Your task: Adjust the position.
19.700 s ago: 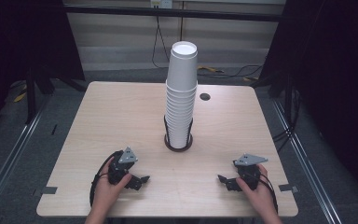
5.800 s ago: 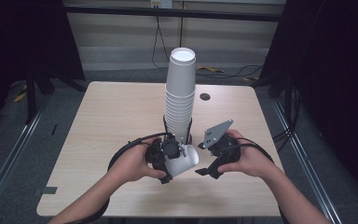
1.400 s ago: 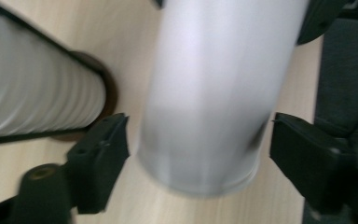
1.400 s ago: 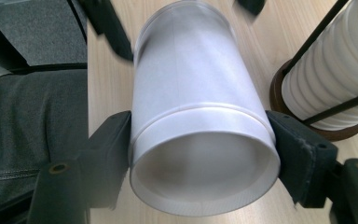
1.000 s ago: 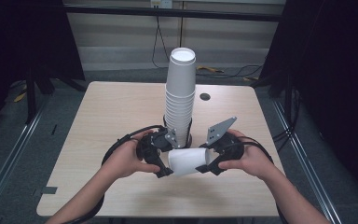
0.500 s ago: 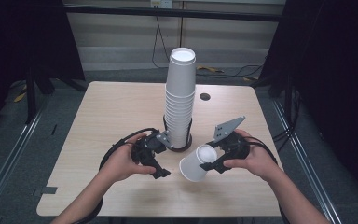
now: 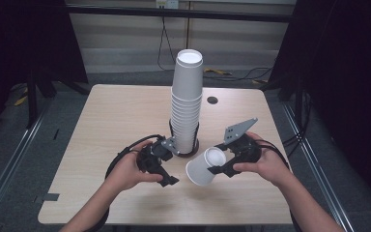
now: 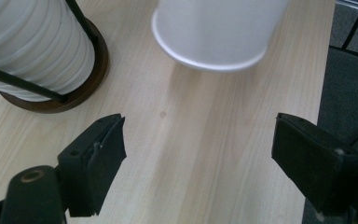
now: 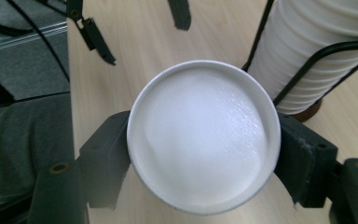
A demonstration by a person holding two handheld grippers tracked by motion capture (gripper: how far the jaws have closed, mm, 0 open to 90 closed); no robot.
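We see a pale wooden table (image 7: 101, 125) with a tall stack of white paper cups (image 7: 187, 96) standing upside down near its middle, held in a black wire holder (image 7: 183, 145) on a dark round base. In the left gripper view the same stack (image 8: 32, 51) sits at about ten o'clock, with the wire holder (image 8: 81, 16) and its brown base around its bottom. A small dark round hole (image 7: 212, 100) lies in the tabletop at about one o'clock from the stack, well apart from it. Nearer us, a single white paper cup (image 7: 205, 166) is lifted off the table and tilted on its side, just beside the holder at about five o'clock from it. Our right gripper (image 7: 221, 166) has its jaws closed on the sides of this cup; in the right gripper view the cup (image 9: 203, 135) sits between the two black jaws, which press on it at nine and three o'clock, with the stack (image 9: 317, 56) at about two o'clock. Our left gripper (image 7: 166, 171) rests low at about seven o'clock from the stack, and in the left gripper view its jaws (image 8: 200, 154) stand wide apart with nothing between them but bare table, while the held cup (image 8: 216, 30) hangs at twelve o'clock, clear of them.
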